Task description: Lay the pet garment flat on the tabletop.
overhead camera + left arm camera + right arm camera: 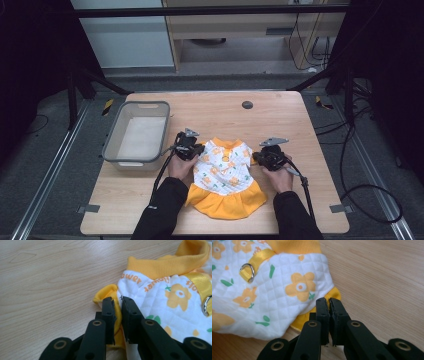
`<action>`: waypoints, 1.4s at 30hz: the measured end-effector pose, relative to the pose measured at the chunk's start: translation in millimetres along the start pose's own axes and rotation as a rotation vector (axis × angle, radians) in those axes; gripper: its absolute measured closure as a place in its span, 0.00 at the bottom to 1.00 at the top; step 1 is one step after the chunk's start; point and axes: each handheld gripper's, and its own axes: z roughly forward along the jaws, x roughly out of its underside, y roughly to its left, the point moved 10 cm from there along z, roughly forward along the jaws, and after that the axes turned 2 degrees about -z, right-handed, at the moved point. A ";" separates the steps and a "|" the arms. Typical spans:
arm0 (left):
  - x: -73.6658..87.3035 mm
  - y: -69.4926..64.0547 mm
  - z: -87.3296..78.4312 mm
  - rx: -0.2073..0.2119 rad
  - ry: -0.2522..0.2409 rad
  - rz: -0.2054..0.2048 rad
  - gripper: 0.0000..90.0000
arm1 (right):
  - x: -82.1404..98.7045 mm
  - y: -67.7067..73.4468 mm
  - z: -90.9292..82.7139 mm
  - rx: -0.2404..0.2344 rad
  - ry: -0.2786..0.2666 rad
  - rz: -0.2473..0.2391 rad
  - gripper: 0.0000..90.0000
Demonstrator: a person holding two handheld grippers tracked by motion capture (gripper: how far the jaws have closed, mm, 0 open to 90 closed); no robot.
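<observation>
A small pet dress (225, 175), white quilted cloth with orange flowers, yellow collar and yellow skirt, lies flat on the wooden table (280, 120) with its collar away from me. My left gripper (198, 150) sits at the dress's left shoulder. In the left gripper view the dress (162, 295) lies to the right, and the gripper (119, 301) is shut on its yellow sleeve hem. My right gripper (257, 158) sits at the right shoulder. In the right gripper view the dress (274, 290) spreads to the left, and that gripper (328, 301) is shut on the yellow sleeve hem there.
A grey plastic bin (113, 145) stands on the table's left side, close to my left hand. A small black round disc (247, 105) sits near the far edge. Bare wood lies beyond the dress and to its right. A metal D-ring (247, 271) is sewn onto the dress's back.
</observation>
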 end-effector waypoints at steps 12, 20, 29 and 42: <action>-57.6 15.1 -66.1 -0.091 -0.280 0.025 0.93 | -83.5 -1.0 -31.5 0.047 -0.283 -0.065 0.96; -65.0 28.7 -62.3 -0.123 -0.256 -0.025 0.53 | -91.9 -12.9 -10.5 0.191 -0.230 -0.096 0.74; -34.0 -7.3 -71.6 0.001 -0.191 0.038 0.60 | -79.2 21.7 -38.4 0.054 -0.235 -0.120 0.80; 24.4 -27.6 -18.7 0.052 -0.012 0.069 0.71 | -9.4 50.3 5.0 -0.049 -0.041 -0.134 0.90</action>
